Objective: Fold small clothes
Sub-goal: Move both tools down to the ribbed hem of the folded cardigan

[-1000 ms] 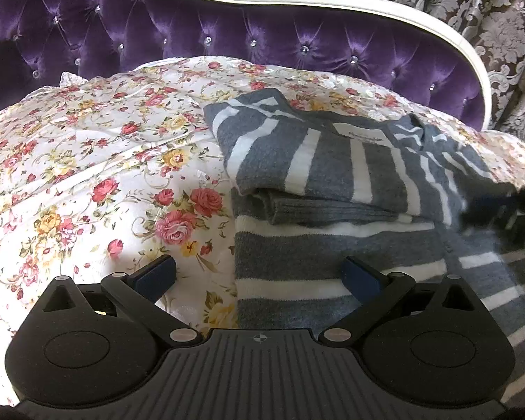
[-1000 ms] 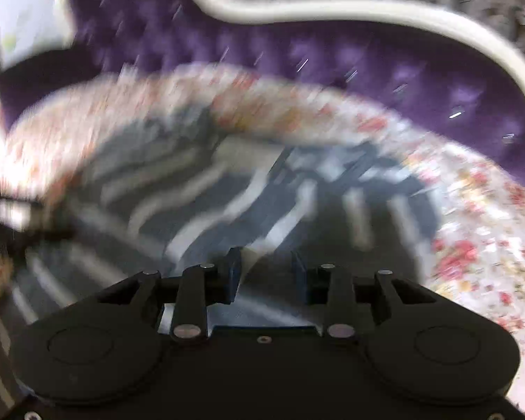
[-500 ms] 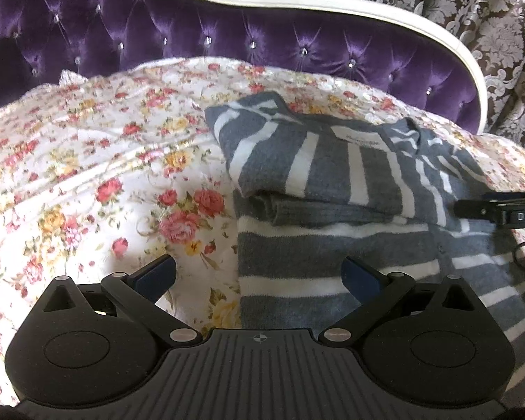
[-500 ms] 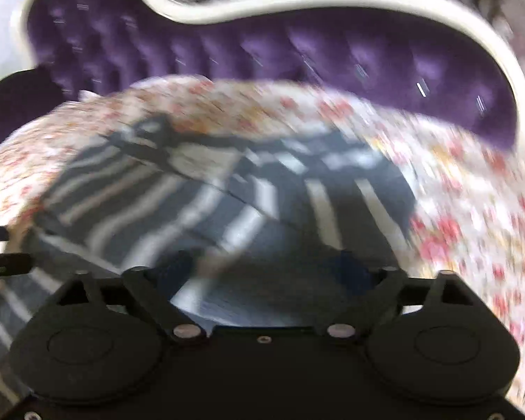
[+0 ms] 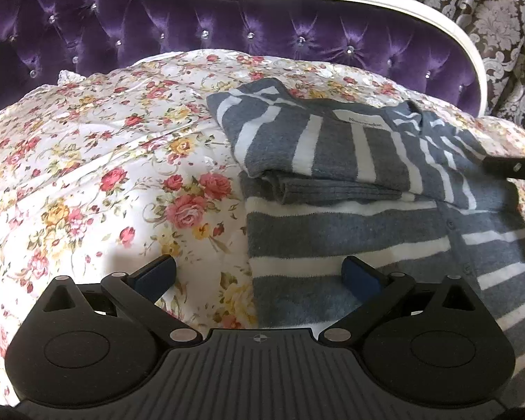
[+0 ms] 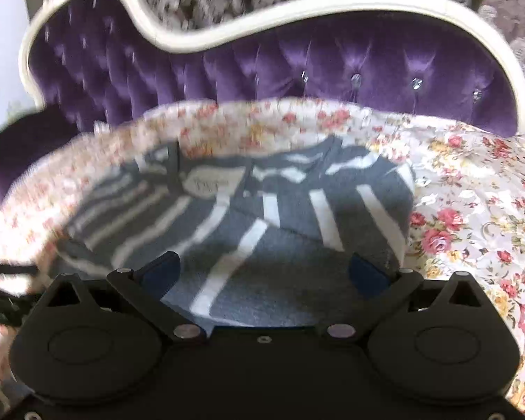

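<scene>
Grey-and-white striped knit cardigan [image 5: 350, 231] lies on a floral bedspread [image 5: 98, 182], right of centre in the left wrist view. Its near-left edge runs straight toward the near side; the two sleeves are folded inward across the upper body, the left one ending in a ribbed cuff [image 5: 336, 189]. A white neck label [image 5: 362, 119] shows at the far end.

Open room: broad bare bedspread to the left of the garment in the left view, and a clear floral stretch to its right in the right wrist view [image 6: 479, 217]. Far boundary is a purple tufted headboard [image 5: 199, 31] with a cream frame; patterned curtain [image 5: 500, 24] behind it.

Hard to make out: right wrist view is motion-blurred, worst on its left half, so the cardigan's [image 6: 269, 224] stripes smear there and the label text is unreadable. The garment's near hem is hidden behind both gripper bodies. A dark bar at the right edge of the left view, cut off by the frame, cannot be identified.

Left gripper [image 5: 259, 274]: jaws spread wide, nothing pinched; left pad over bedspread, right pad over the cardigan's lower body. Contact cannot be told.

Right gripper [image 6: 266, 271]: jaws opening, spread wide, above the cardigan, gripping nothing.
</scene>
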The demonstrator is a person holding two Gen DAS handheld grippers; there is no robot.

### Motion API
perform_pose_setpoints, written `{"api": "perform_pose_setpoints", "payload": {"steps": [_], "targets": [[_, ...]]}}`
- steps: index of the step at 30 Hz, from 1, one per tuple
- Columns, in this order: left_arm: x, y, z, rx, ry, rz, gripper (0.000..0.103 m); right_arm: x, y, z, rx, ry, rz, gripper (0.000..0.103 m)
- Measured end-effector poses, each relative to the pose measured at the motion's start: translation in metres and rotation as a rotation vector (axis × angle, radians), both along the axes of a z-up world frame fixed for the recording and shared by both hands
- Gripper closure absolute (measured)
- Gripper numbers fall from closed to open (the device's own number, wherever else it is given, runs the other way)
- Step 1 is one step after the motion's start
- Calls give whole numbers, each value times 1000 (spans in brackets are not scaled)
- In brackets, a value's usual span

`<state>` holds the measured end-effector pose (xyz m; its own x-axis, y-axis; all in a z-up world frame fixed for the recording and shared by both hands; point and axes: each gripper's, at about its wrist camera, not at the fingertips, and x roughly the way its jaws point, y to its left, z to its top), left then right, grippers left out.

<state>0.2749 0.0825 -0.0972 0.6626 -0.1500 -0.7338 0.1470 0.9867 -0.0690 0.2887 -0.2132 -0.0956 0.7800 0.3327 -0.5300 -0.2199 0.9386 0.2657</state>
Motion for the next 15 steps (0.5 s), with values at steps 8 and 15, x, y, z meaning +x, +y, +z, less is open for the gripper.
{"api": "perform_pose_setpoints", "payload": {"steps": [8,15], "targets": [[-37,7,-1,-59,52,11,1,-58,-16,2,130,-1,-62,1],[-87,8,0,-96,107,-13,1,-126,-31,3,199,31,-112,1]]}}
